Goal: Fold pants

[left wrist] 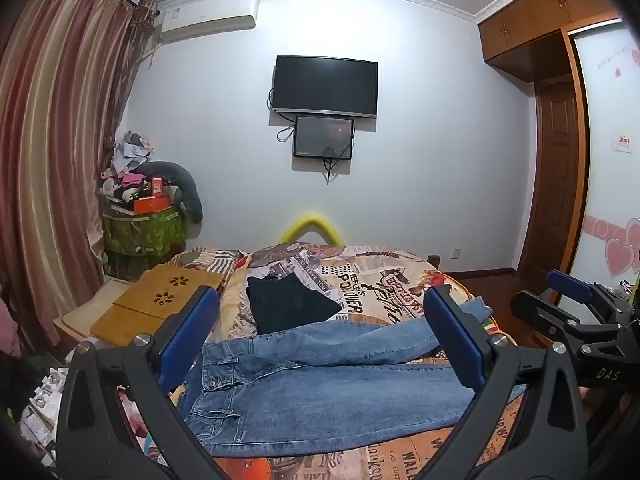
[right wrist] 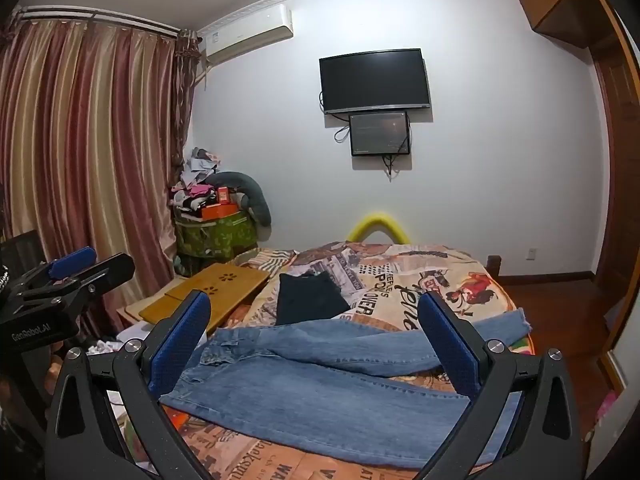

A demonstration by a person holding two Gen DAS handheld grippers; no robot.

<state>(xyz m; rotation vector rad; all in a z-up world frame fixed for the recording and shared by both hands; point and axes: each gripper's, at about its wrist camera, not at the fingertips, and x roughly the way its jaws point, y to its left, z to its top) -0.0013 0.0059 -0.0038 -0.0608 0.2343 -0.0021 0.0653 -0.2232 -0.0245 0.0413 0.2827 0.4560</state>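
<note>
Black "GenRobot.AI" left gripper (right wrist: 72, 268) label

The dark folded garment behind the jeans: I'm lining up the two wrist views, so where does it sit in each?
Left wrist: dark folded garment lies centre-left on the bedspread, just beyond the jeans.
Right wrist: the garment sits near centre, again just behind the jeans.
Shared landmark: the wall TV above it.
</note>
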